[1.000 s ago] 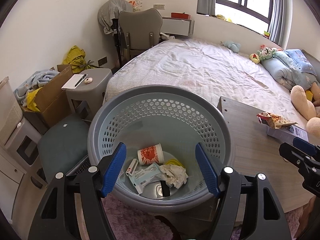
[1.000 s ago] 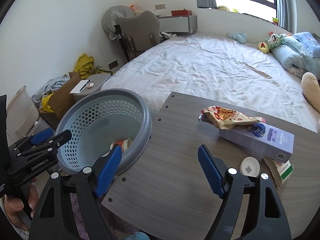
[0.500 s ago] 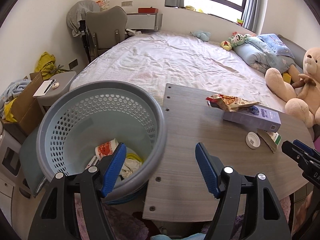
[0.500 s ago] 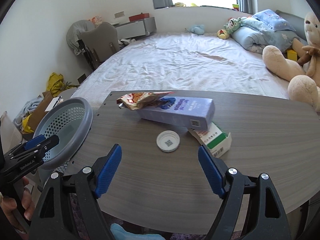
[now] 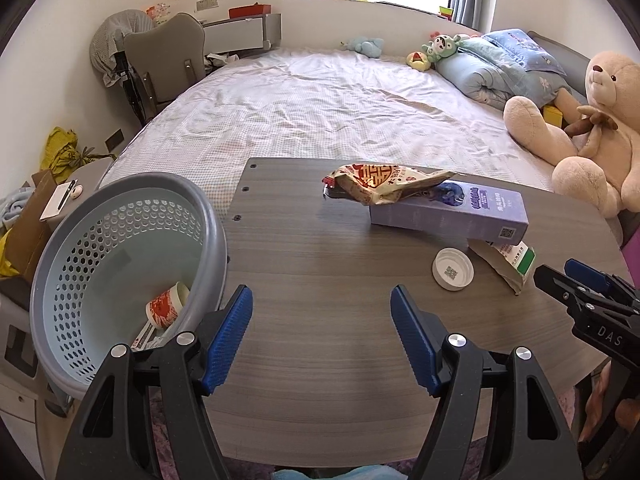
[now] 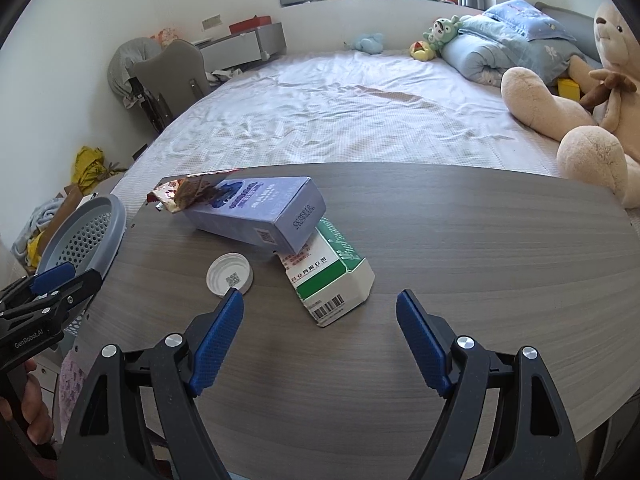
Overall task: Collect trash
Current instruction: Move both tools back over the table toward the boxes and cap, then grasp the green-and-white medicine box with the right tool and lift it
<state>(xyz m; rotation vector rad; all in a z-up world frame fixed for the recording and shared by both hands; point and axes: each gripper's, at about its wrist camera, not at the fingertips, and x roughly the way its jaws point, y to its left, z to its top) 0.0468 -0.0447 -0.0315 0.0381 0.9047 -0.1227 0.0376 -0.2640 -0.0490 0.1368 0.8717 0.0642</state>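
On the wooden table lie a purple box with a crumpled snack wrapper on its left end, a green-and-white carton partly under the box, and a white cap. A grey perforated basket stands off the table's left edge and holds a red-printed cup and papers. My left gripper hangs open over the table's near left part, empty. My right gripper is open and empty just short of the carton, its left fingertip beside the cap.
Behind the table a bed spreads with a large teddy bear, soft toys and a rolled blue quilt. A grey chair stands at the back left. A cardboard box and stool sit left of the basket.
Both grippers have swept rightward from over the basket to over the table. The box, carton and cap now lie close ahead of the right gripper. Both stayed open and empty.
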